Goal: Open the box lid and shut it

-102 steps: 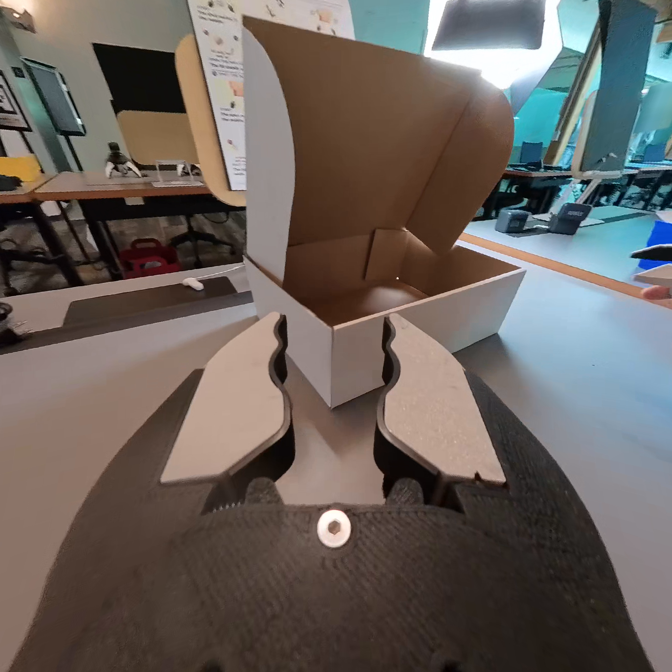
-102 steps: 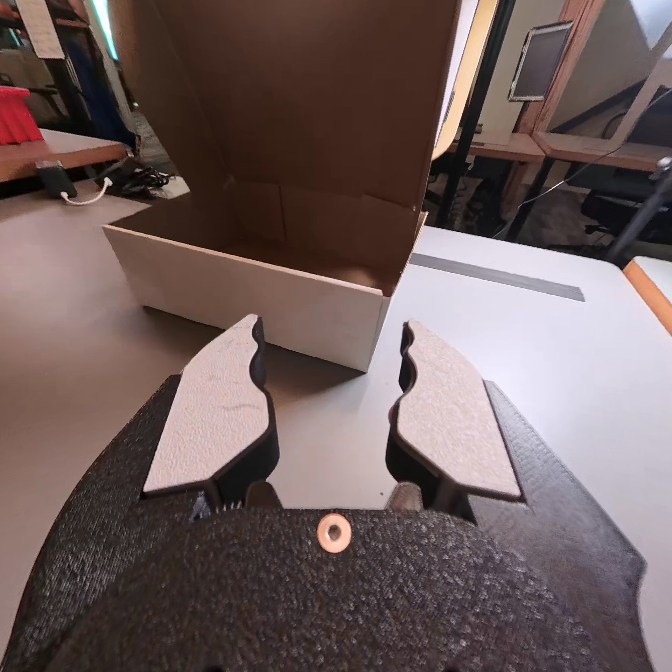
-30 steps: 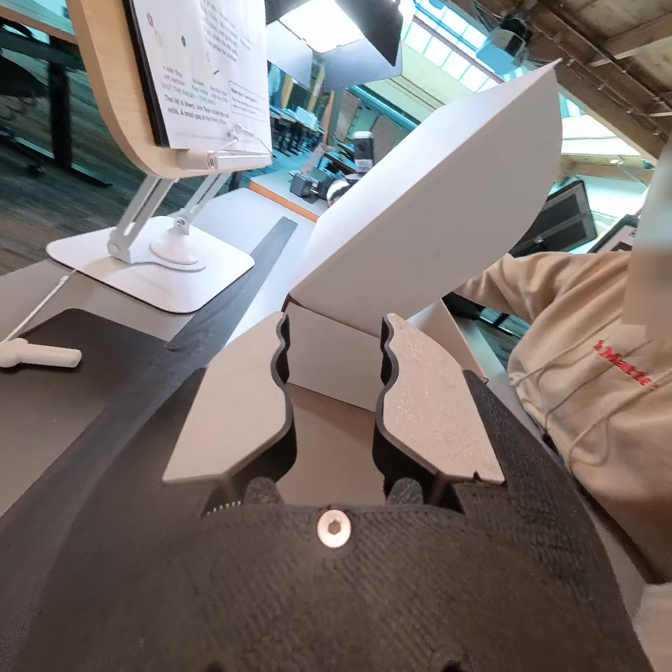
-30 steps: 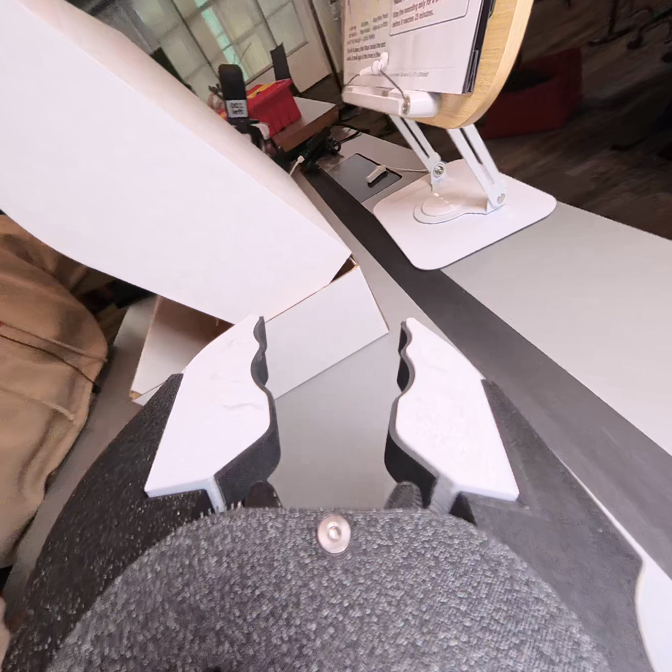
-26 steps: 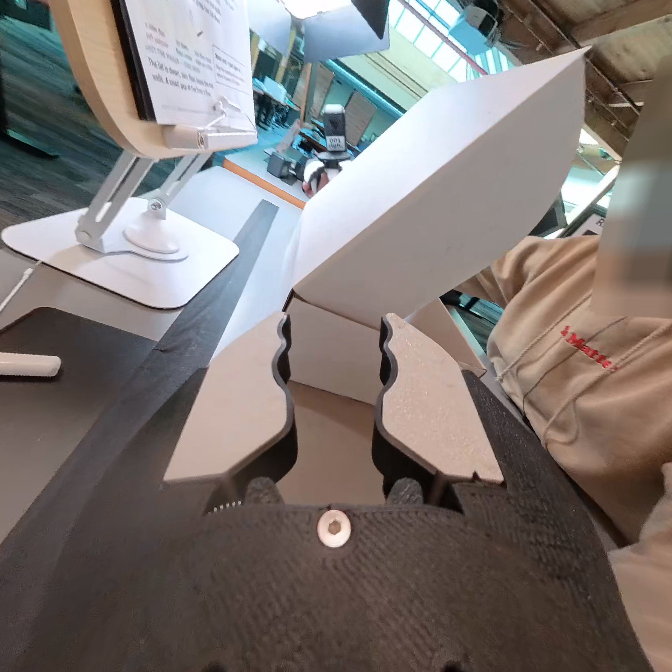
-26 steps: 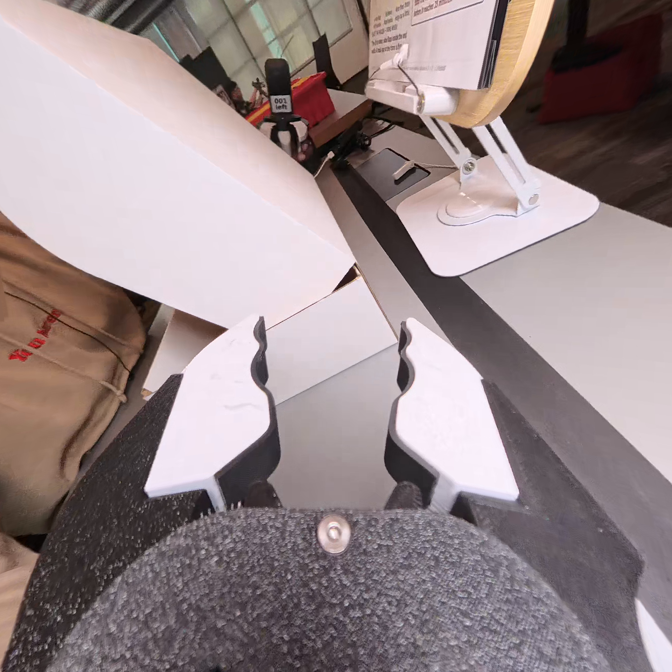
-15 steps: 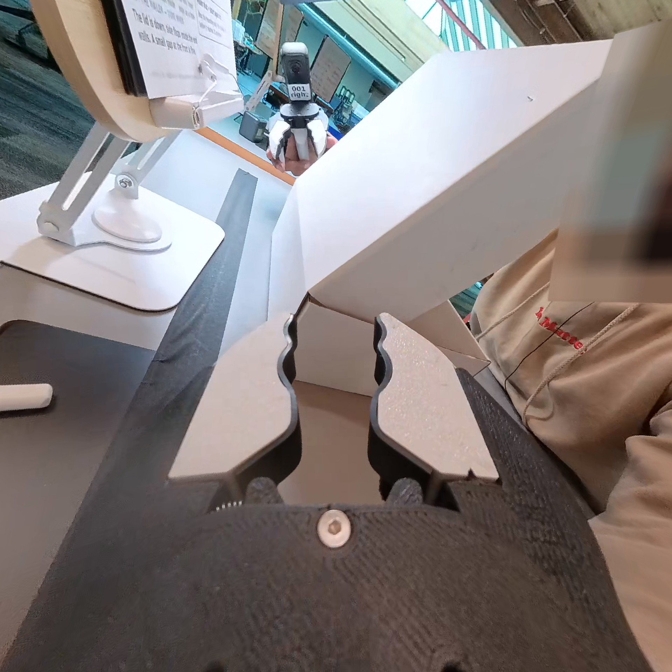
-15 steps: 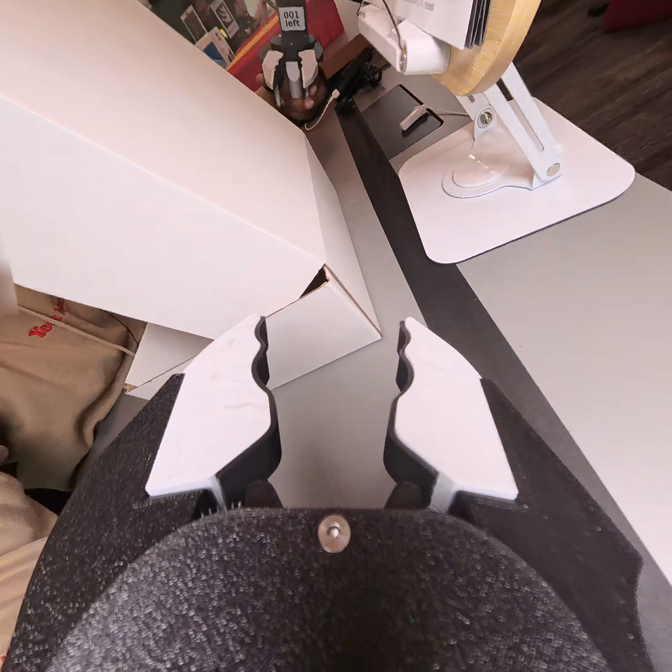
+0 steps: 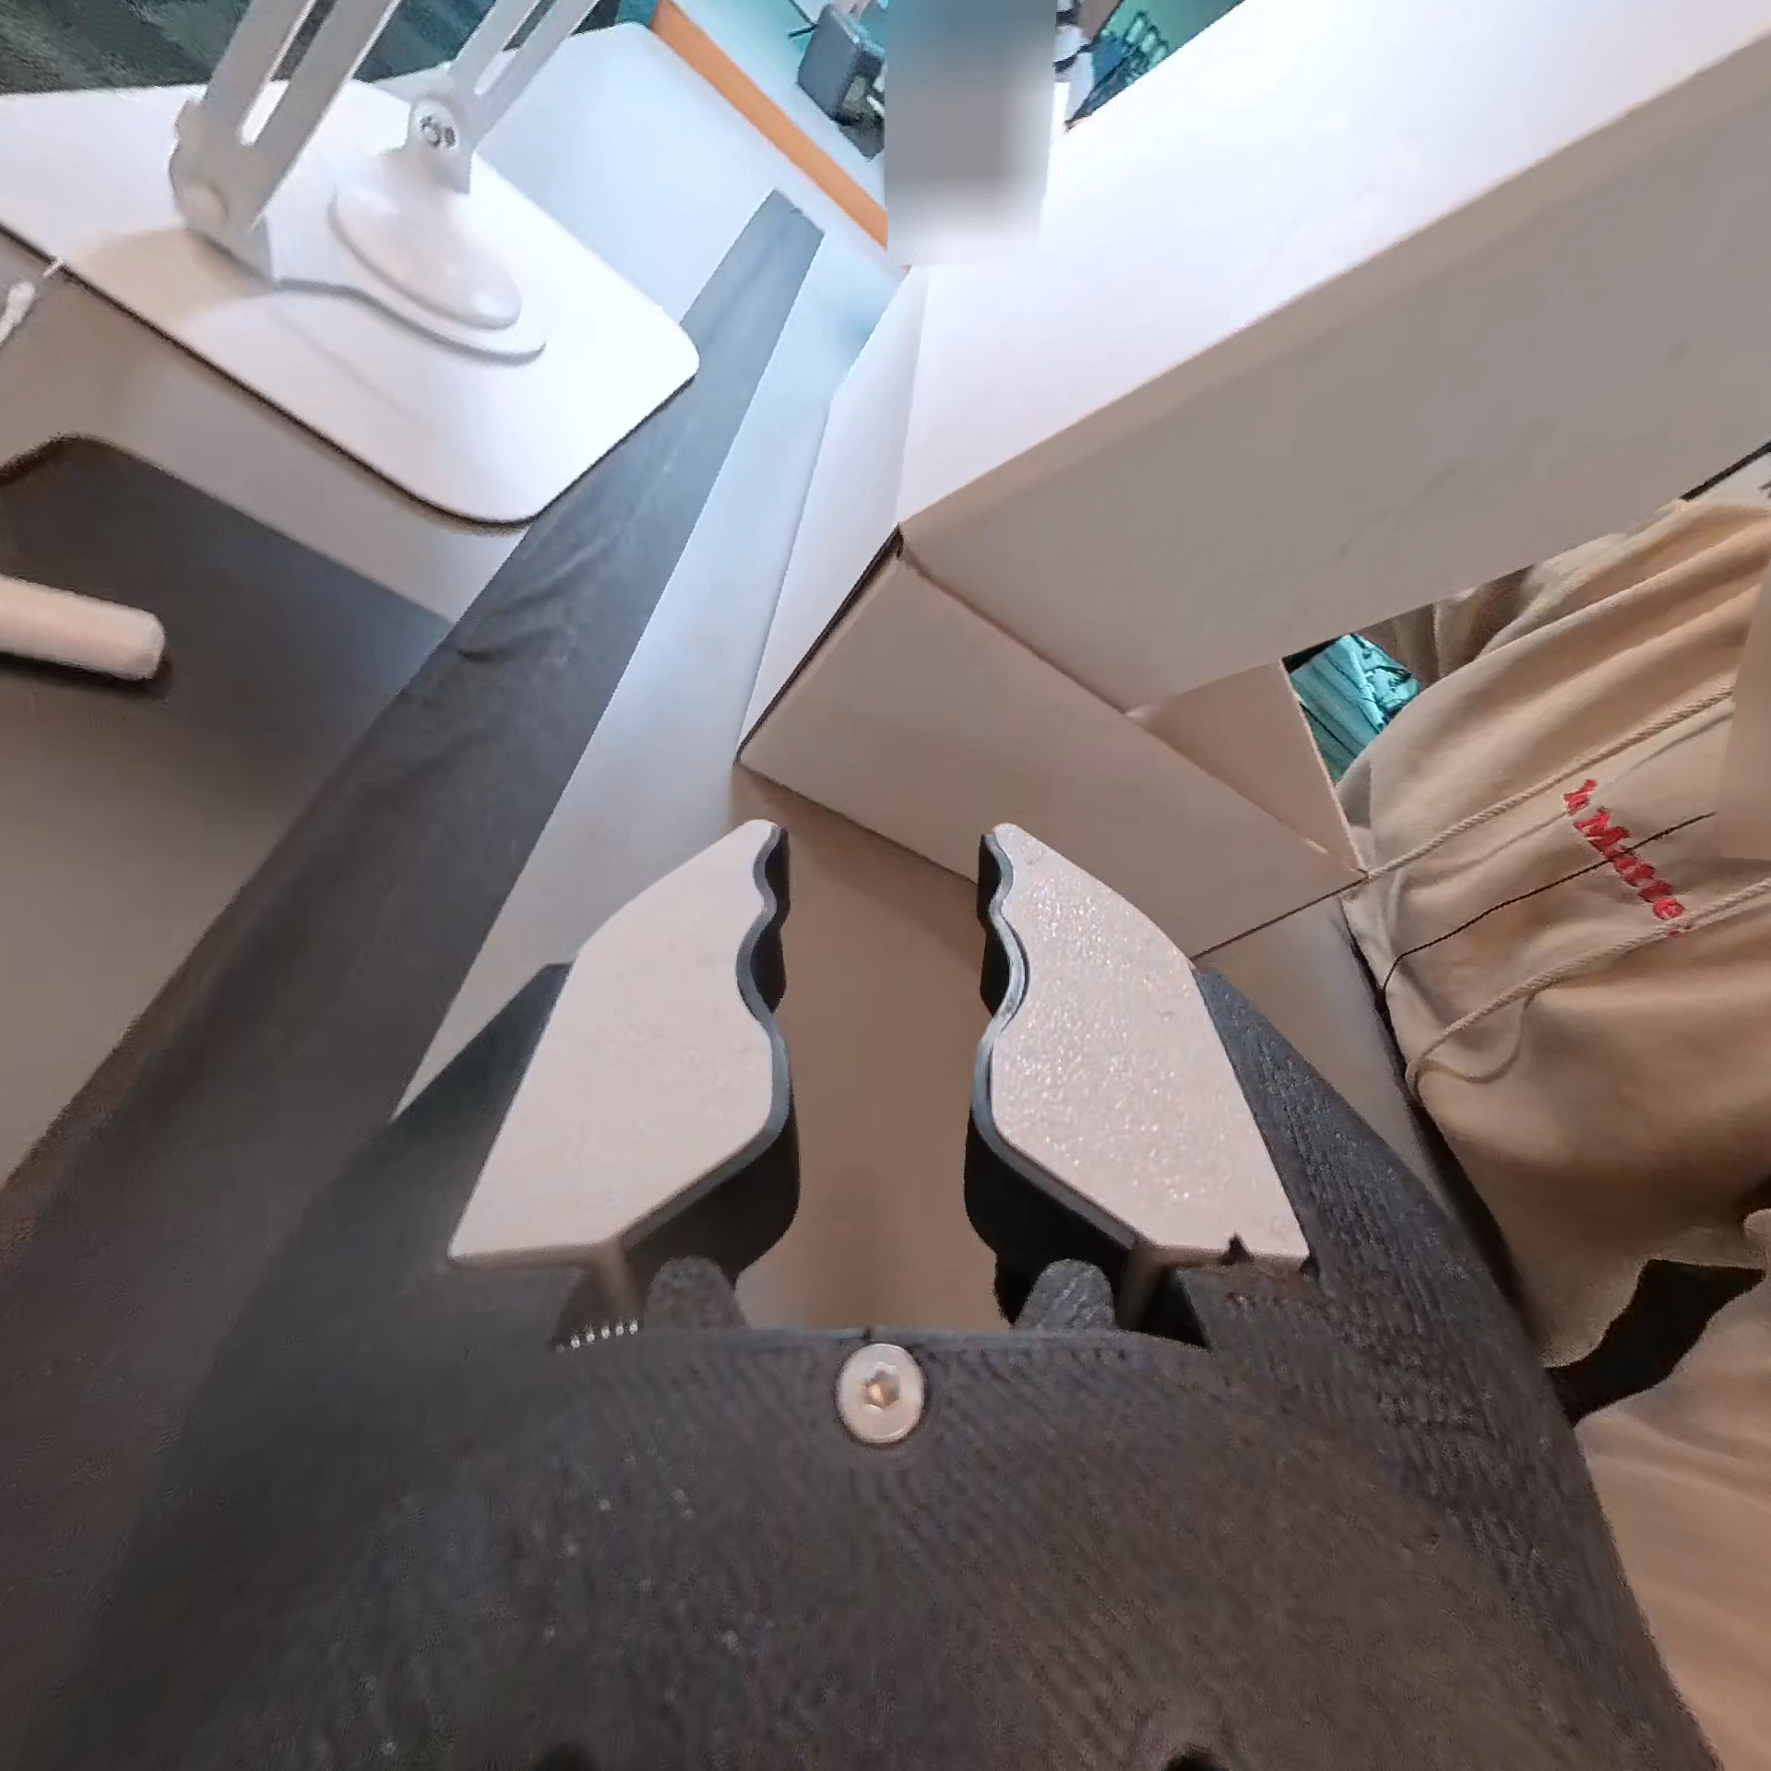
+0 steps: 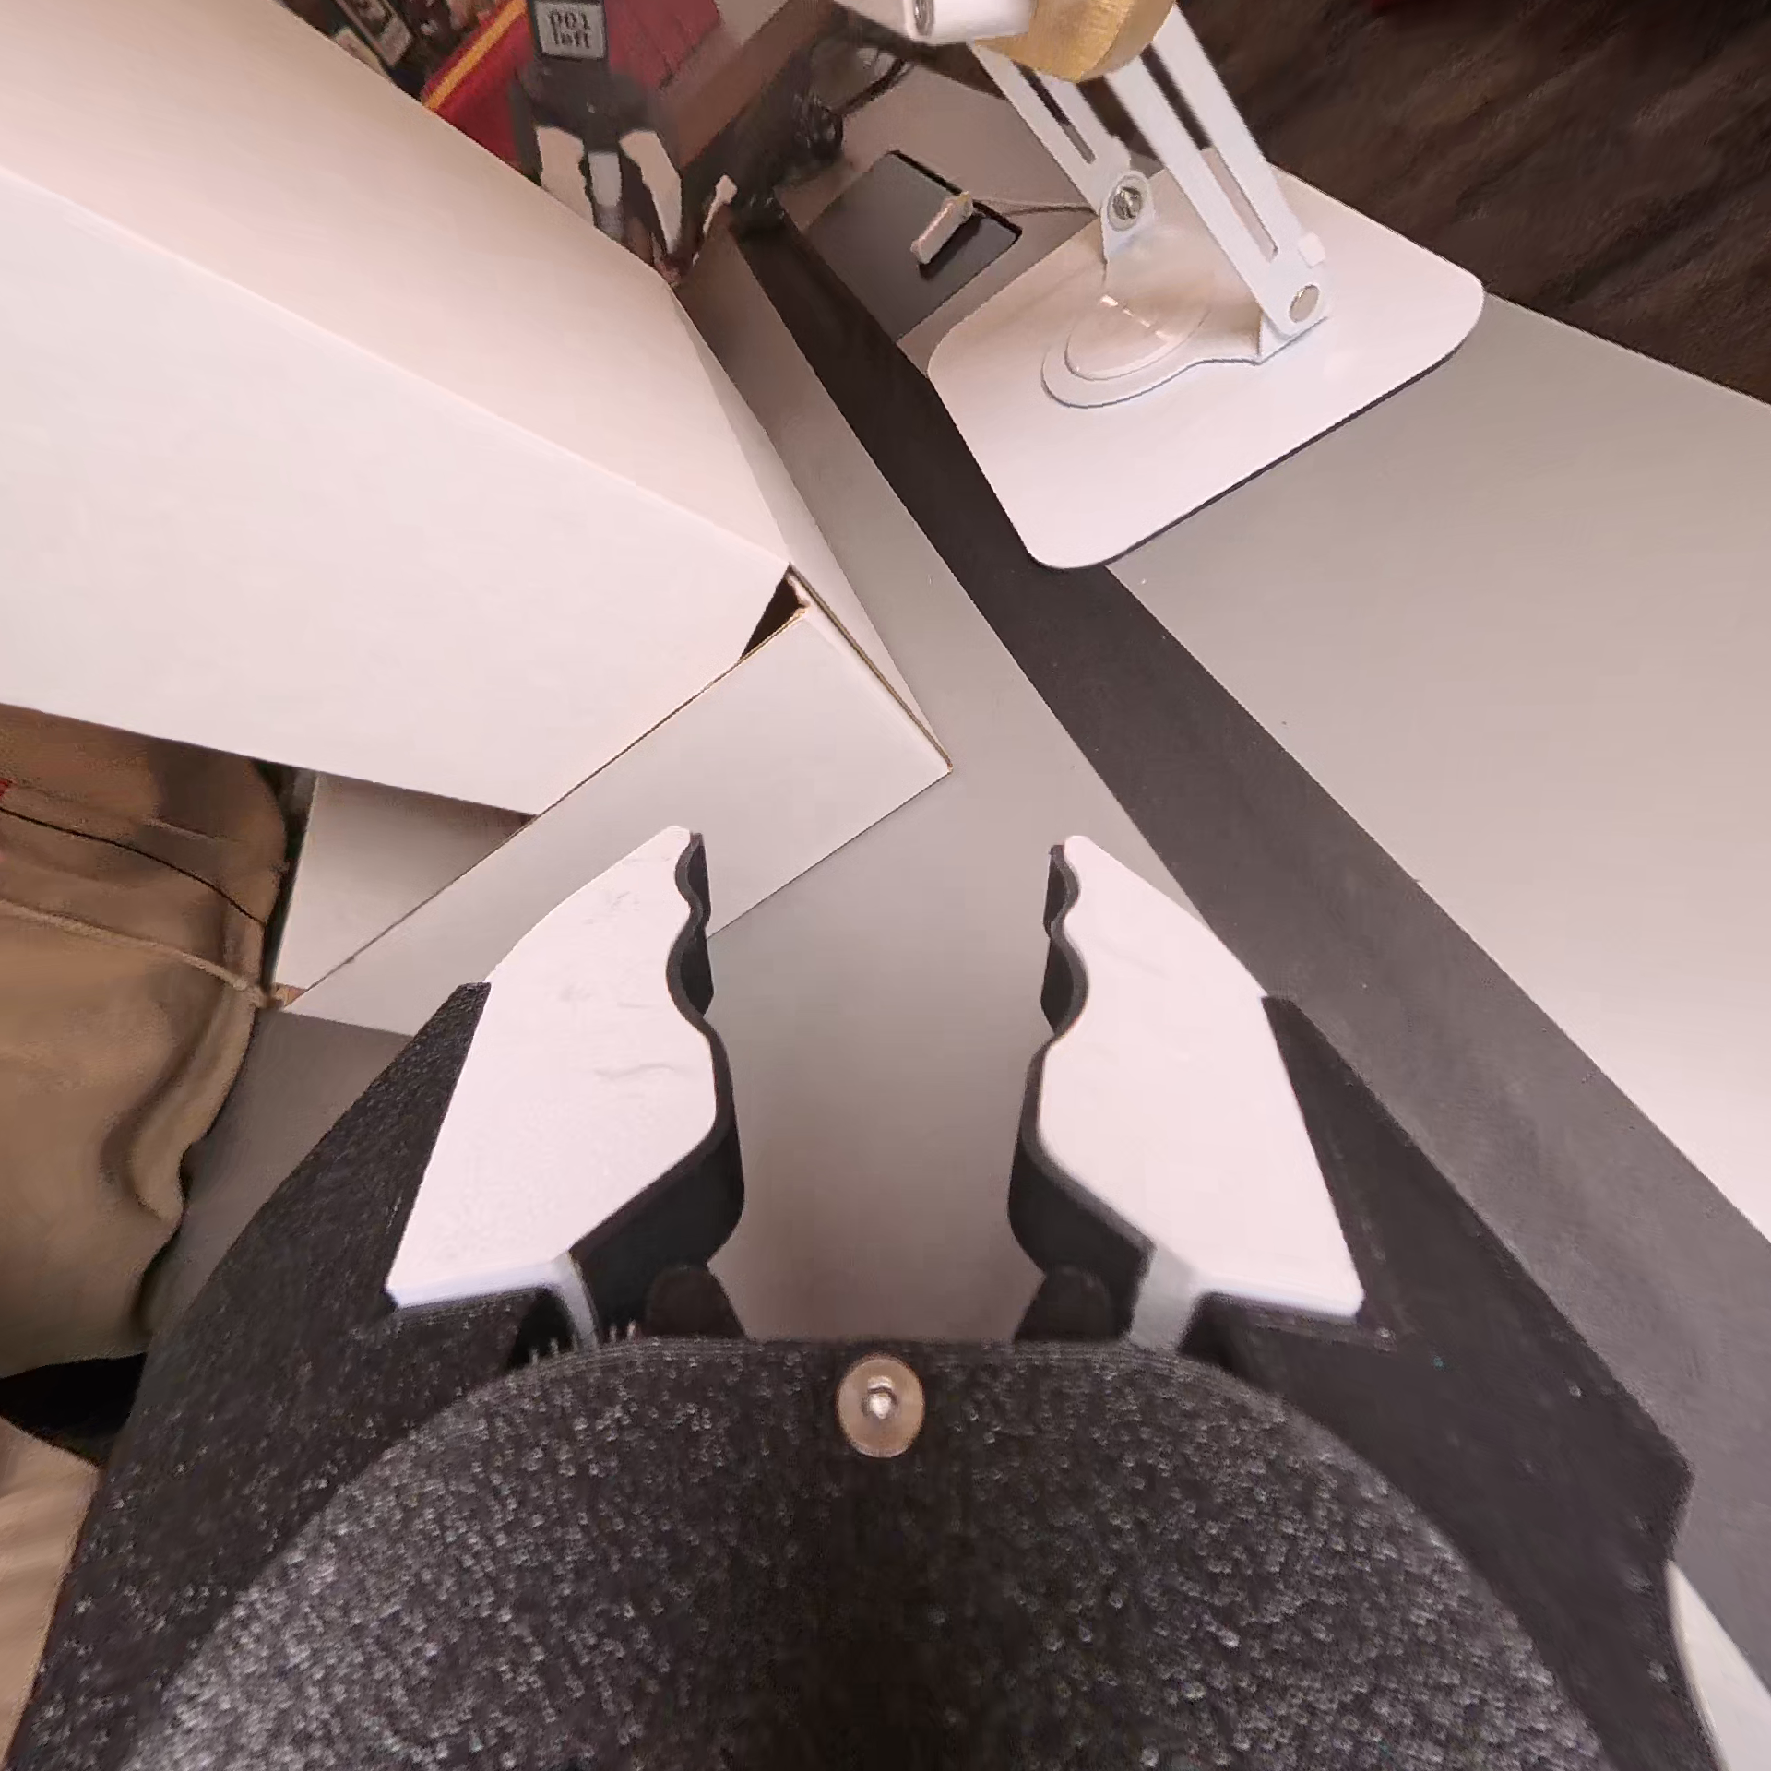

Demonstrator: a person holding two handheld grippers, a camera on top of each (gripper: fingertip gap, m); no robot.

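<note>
The white cardboard box stands on the grey table. Its lid [image 9: 1342, 431] slants low over the base [image 9: 958, 757], with a flap [image 9: 1246, 757] showing under it. In the right wrist view the lid [image 10: 335, 498] covers most of the base [image 10: 795, 767], and a dark gap shows at the near corner. My left gripper [image 9: 884, 839] is open and empty, just short of the box's left end. My right gripper [image 10: 877, 848] is open and empty beside the right end, touching nothing. The left gripper [image 10: 585, 125] also shows far off beyond the box.
A white stand base [image 9: 383, 316] [image 10: 1198, 383] sits beyond a black strip [image 9: 479, 719] [image 10: 1150, 719] that runs along the table. A white stick [image 9: 77, 632] lies on a dark pad. A person in a beige hoodie [image 9: 1581, 958] [image 10: 96, 958] is behind the box. Spacing between my two grippers at the tips: around 50 centimetres. From the right gripper's tips to the lid [image 10: 335, 498] is close to 11 centimetres.
The lid has swung down from steeply raised to low over the base. Both views now look down on the box from higher up. Both grippers stayed open and empty.
</note>
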